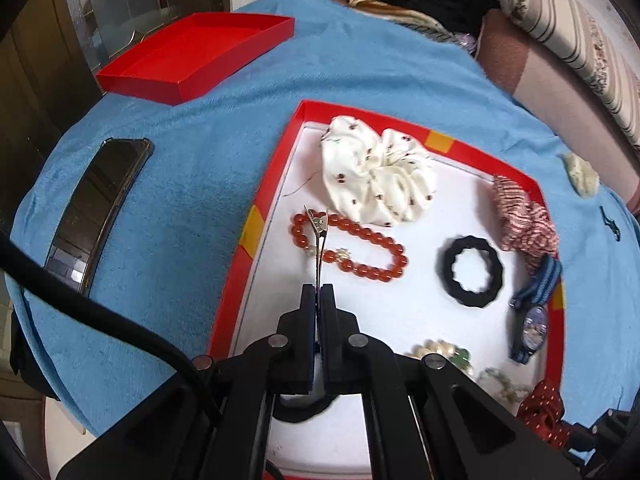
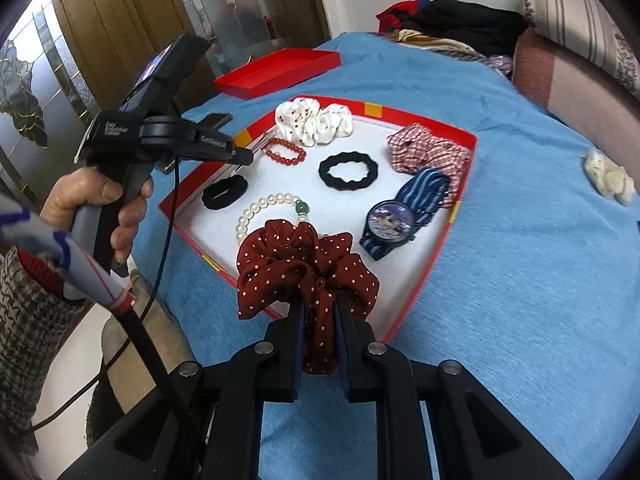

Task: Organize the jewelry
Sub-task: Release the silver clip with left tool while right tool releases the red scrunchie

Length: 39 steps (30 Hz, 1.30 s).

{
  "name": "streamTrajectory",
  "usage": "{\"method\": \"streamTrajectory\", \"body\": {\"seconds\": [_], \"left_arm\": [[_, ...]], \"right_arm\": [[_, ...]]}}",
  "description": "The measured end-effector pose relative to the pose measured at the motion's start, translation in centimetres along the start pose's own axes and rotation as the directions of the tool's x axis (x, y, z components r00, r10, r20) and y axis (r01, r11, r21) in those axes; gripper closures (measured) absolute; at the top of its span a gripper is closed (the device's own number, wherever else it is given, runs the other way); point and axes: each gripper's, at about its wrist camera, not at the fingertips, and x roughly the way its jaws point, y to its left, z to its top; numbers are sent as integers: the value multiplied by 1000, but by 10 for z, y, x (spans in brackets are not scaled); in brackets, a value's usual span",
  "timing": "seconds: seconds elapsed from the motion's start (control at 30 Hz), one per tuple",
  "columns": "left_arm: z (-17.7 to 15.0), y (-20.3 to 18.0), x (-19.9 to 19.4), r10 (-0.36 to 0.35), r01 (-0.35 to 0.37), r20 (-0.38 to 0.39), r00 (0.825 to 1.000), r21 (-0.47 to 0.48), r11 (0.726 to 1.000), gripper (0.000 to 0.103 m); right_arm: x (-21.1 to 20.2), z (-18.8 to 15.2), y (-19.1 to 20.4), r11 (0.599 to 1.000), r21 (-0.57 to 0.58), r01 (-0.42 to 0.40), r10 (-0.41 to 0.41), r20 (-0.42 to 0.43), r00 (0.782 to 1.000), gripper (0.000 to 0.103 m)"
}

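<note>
My left gripper (image 1: 319, 288) is shut on a thin metal hair clip (image 1: 317, 248) that sticks out forward above the red bead bracelet (image 1: 360, 258) in the red tray (image 1: 236, 280) with its white lining. From the right wrist view the left gripper (image 2: 242, 156) hangs over the tray's left side, held by a hand (image 2: 100, 200). My right gripper (image 2: 320, 304) is shut on a dark red dotted scrunchie (image 2: 304, 264) above the tray's near corner. This scrunchie (image 1: 544, 412) also shows in the left wrist view.
In the tray (image 2: 424, 122) lie a white scrunchie (image 2: 316, 122), two black hair ties (image 2: 348, 170) (image 2: 224, 192), a pearl bracelet (image 2: 260, 210), a watch (image 2: 390, 220) and a checked scrunchie (image 2: 428, 150). A red lid (image 1: 196, 56) and a phone (image 1: 96, 208) rest on the blue cloth.
</note>
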Motion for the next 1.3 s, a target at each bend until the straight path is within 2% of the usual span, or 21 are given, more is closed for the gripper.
{"method": "streamTrajectory", "body": {"seconds": [0.4,0.67,0.77,0.97,1.13,1.3], "left_arm": [[12,-4,13,30,-30,-14,999,23,999,101],[18,-10,18,52,-52,-19,998,38,998,101],[19,-11,18,54,-53,-16,998,30,998,101],[16,-13,-16,44,-47,58,997,37,998,101],[13,-13,-49,32,-37,122,992,43,998,101],[9,-7,-64,32,-38,146,989,40,998,101]], "right_arm": [[37,12,1,999,8,-54,54,-97,994,88],[48,27,-9,998,-22,51,-53,-74,996,88],[49,34,-16,998,-6,55,-56,-66,996,88],[29,25,7,995,-101,4,-9,-56,998,88],[54,23,31,988,-155,-10,-8,-113,994,88],[71,43,40,991,-134,-30,16,-103,995,88]]}}
